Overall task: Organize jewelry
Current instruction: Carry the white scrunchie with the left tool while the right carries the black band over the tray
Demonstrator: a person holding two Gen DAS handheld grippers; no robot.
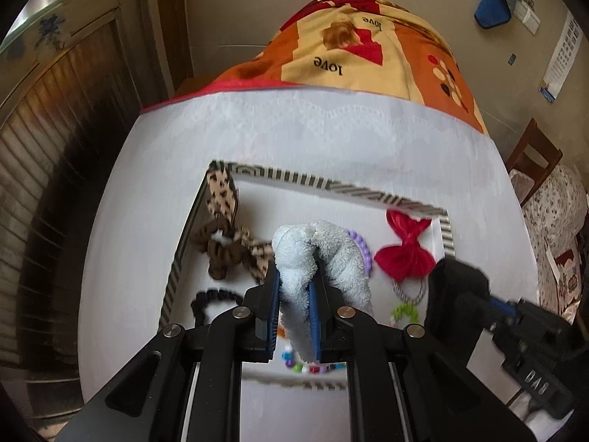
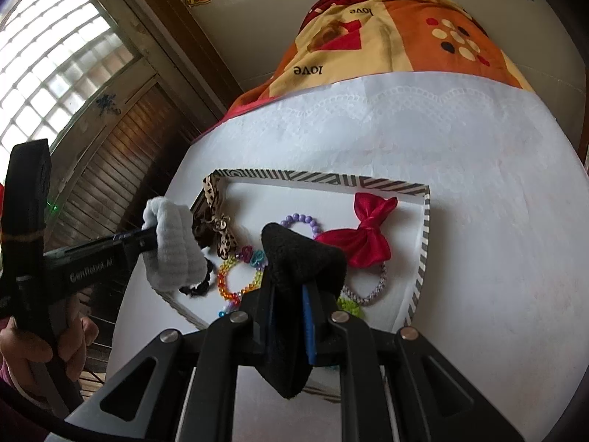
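My left gripper point(image 1: 294, 287) is shut on a fluffy white scrunchie point(image 1: 316, 254) and holds it above a striped-rim tray point(image 1: 294, 178). It also shows in the right wrist view point(image 2: 173, 250). My right gripper point(image 2: 291, 283) is shut on a fuzzy black scrunchie point(image 2: 302, 258) above the same tray point(image 2: 423, 243). In the tray lie a red bow point(image 2: 362, 235), a leopard-print bow point(image 1: 224, 235), a purple bead bracelet point(image 2: 302, 219), an orange bead bracelet point(image 2: 235, 280), a black hair tie point(image 1: 213, 298) and a silver braided band point(image 2: 371, 287).
The tray sits on a white lace cloth point(image 2: 423, 129) over a round table. An orange patterned blanket point(image 1: 368, 48) lies at the far edge. A wooden shutter door point(image 2: 121, 154) stands at left, a chair point(image 1: 533, 162) at right.
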